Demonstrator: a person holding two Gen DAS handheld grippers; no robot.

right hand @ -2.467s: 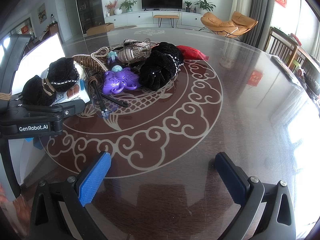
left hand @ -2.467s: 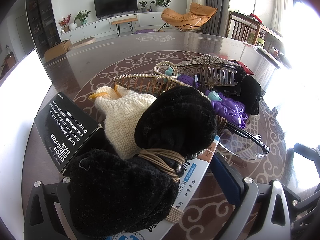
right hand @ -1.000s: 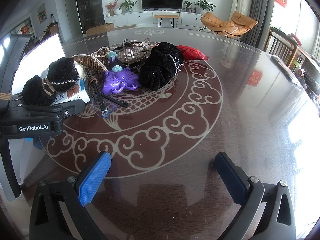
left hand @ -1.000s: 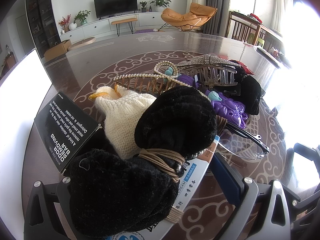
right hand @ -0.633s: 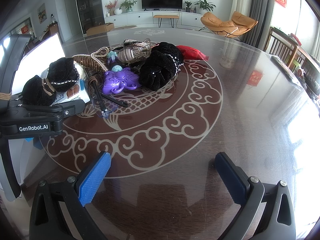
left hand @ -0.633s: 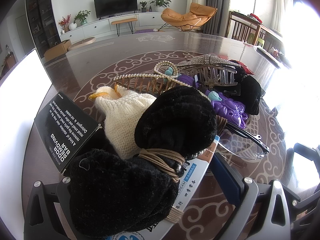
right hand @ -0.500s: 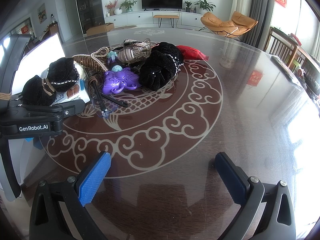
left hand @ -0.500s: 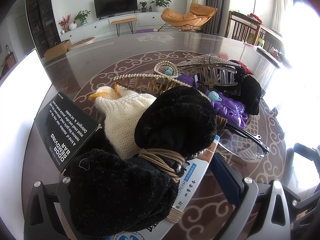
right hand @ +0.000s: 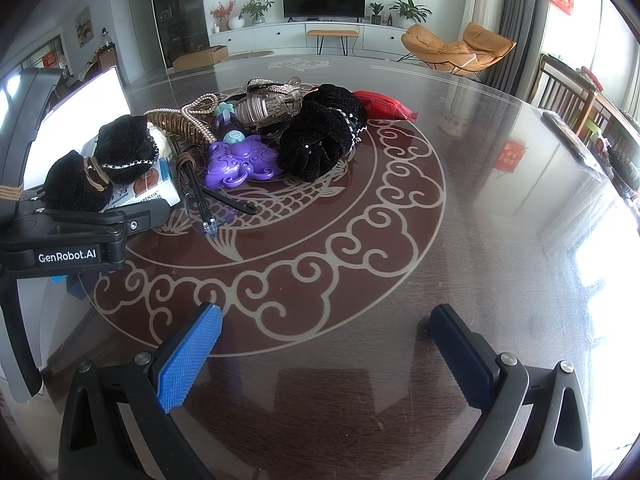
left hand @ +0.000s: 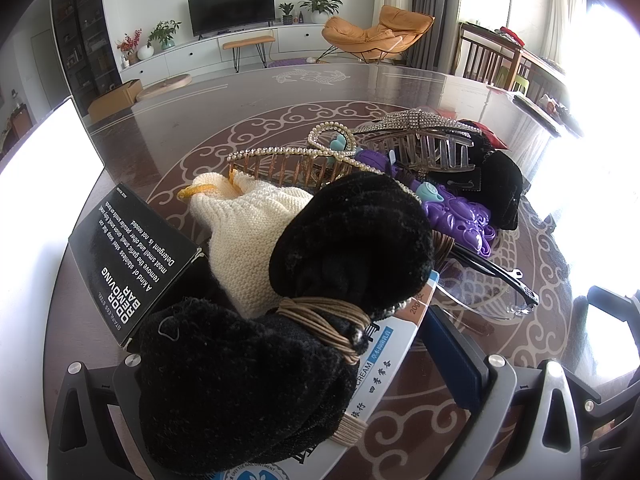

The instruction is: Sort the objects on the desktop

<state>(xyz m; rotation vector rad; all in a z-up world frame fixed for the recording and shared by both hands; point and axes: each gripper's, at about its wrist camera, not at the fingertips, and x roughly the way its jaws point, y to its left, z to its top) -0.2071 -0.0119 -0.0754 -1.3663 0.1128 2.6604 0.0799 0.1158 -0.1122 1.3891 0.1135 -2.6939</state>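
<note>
Table (right hand: 500, 184): dark and glossy, with a big pale scroll ring and a fish inlaid at its centre; everything sits on the left part of that ring.
Pile: one tight cluster, items touching and overlapping.
Right gripper (right hand: 324, 344): low over bare table, well apart from the pile, blue fingers (right hand: 186, 354) spread wide with nothing between them.
Left gripper (left hand: 280, 380): right at the near end of the pile, fingers apart either side of a black scrunchie (left hand: 236, 384); only the right-hand pad shows, and I cannot tell whether either pad touches it.
Black box (left hand: 128, 256): white print, propped at the pile's left edge.
Cream box (right hand: 148, 188): white and blue, lying under the scrunchie and the black velvet hair piece (left hand: 352, 240) tied to it with tan cord.
Knit pouch (left hand: 248, 232): cream, wedged between the black box and the velvet piece.
Second velvet scrunchie (right hand: 324, 136): far side, with a red packet (right hand: 384, 106) just behind.
Hair claws: a pearl-edged brown one (left hand: 288, 164) and a clear rhinestone one (left hand: 420, 140), both upright.
Purple toy (right hand: 240, 162): flower-shaped, flat on the table.
Glasses (right hand: 204, 196): dark frame, nearest the bare table.
</note>
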